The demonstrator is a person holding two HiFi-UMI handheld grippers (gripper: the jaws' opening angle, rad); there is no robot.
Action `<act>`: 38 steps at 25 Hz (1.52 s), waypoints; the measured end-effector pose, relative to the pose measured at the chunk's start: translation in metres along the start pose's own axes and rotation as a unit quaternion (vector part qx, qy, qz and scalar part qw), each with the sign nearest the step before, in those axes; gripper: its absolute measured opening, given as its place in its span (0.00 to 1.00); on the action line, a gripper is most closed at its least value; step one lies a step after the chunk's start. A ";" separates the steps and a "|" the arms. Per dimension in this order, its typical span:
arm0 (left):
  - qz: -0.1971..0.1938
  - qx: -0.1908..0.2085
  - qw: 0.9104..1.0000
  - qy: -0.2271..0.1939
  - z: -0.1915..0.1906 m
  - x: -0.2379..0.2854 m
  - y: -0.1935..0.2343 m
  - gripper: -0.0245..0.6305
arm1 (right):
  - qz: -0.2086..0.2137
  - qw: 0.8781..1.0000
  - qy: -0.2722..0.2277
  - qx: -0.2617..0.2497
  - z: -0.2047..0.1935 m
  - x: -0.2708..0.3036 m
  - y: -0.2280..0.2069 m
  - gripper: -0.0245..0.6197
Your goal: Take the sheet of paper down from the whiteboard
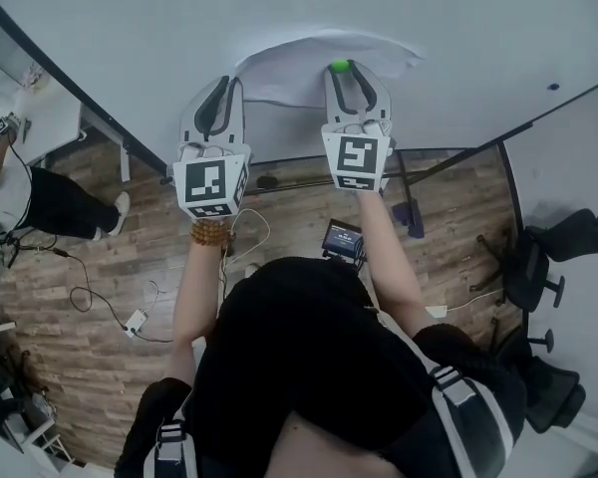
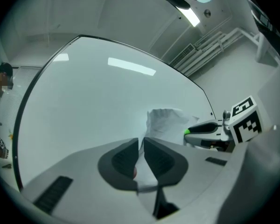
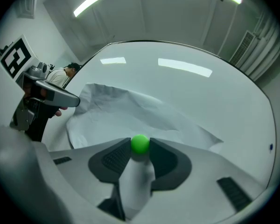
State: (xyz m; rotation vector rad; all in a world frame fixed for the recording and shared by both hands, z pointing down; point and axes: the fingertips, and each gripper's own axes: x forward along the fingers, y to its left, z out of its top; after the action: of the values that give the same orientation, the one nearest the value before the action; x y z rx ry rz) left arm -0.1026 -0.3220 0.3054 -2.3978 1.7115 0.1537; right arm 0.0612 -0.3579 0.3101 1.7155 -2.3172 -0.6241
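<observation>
Three close views of one whiteboard

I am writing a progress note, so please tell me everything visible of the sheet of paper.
The sheet of paper is white, thin and wrinkled, bulging away from the whiteboard. The left hand-held gripper is shut on its left side. The right hand-held gripper grips a small green ball, with paper showing between those jaws.

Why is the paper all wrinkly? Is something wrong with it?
Yes. The sheet of paper is crumpled and bulges off the whiteboard instead of lying flat. The left tool pinches one edge of it, and the right tool is closed on a green ball right by the sheet.
</observation>
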 end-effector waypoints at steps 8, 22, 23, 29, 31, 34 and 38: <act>-0.005 -0.018 1.000 0.011 -0.005 0.002 -0.003 0.05 | -0.001 1.000 -0.002 0.003 -0.003 0.001 -0.001 0.23; 0.025 -0.042 0.998 0.030 -0.007 0.005 0.009 0.05 | 0.008 1.000 -0.007 0.008 -0.002 0.003 0.002 0.22; 0.029 -0.043 0.998 0.029 -0.007 0.006 0.010 0.05 | 0.008 1.000 -0.008 0.008 -0.001 0.003 0.001 0.22; 0.045 -0.046 0.998 0.029 -0.005 0.010 0.015 0.05 | 0.010 1.000 -0.009 0.009 0.001 0.002 0.001 0.22; 0.048 -0.046 0.997 0.028 -0.006 0.011 0.015 0.05 | 0.011 1.000 -0.009 0.009 0.001 0.002 0.002 0.22; 0.052 -0.047 0.997 0.026 -0.005 0.012 0.017 0.05 | 0.012 1.000 -0.009 0.009 0.002 0.002 0.002 0.22; 0.053 -0.049 0.997 0.024 -0.004 0.013 0.015 0.05 | 0.013 1.000 -0.009 0.008 0.002 0.001 0.000 0.22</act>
State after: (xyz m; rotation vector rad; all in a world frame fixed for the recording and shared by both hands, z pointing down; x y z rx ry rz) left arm -0.1127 -0.3397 0.3050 -2.3960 1.8961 0.2016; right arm 0.0600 -0.3582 0.3080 1.6916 -2.3581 -0.6216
